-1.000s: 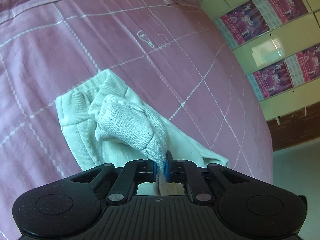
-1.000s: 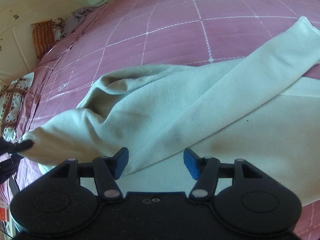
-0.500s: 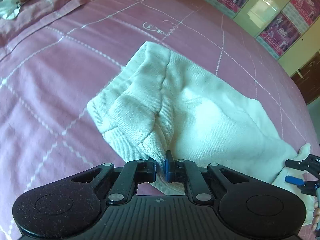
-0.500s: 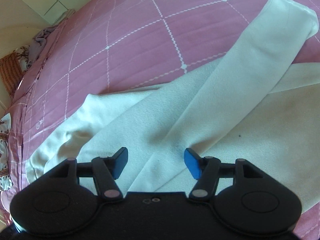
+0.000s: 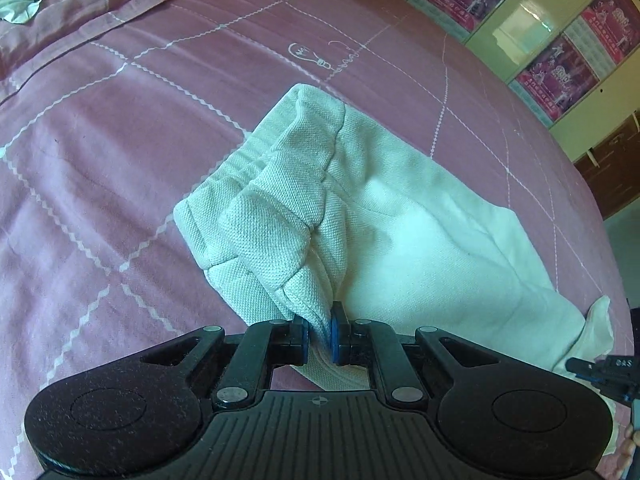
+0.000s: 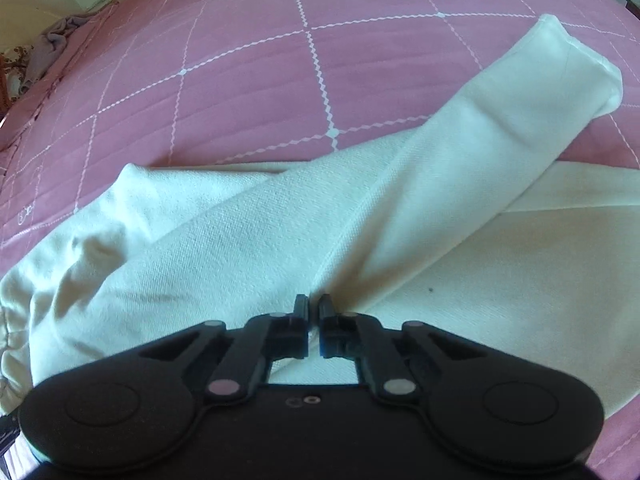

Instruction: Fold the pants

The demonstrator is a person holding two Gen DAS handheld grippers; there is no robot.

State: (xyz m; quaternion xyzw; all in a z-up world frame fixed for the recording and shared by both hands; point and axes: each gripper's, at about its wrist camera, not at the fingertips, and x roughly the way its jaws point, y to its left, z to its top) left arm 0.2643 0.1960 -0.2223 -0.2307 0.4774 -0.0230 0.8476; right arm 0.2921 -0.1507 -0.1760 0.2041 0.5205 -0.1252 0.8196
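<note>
Pants (image 5: 400, 216): cream-white, lying on my pink quilted bedspread (image 5: 120, 128); the ribbed waistband end is bunched and lifted at the left tongs, the rest trails flat to the right.
Left gripper (image 5: 320, 334): fingers pressed together on a pinch of waistband fabric; cloth shows between the blue pads.
Right gripper (image 6: 314, 306): fingers nearly together, with a thin gap, at a seam where one leg crosses the other; I cannot tell whether cloth is caught.
Upper leg (image 6: 460, 152): runs diagonally to a hemmed cuff at upper right, overlapping the lower leg.
Cabinet doors (image 5: 560, 36): yellow-green, with pink posters, behind the bed.
</note>
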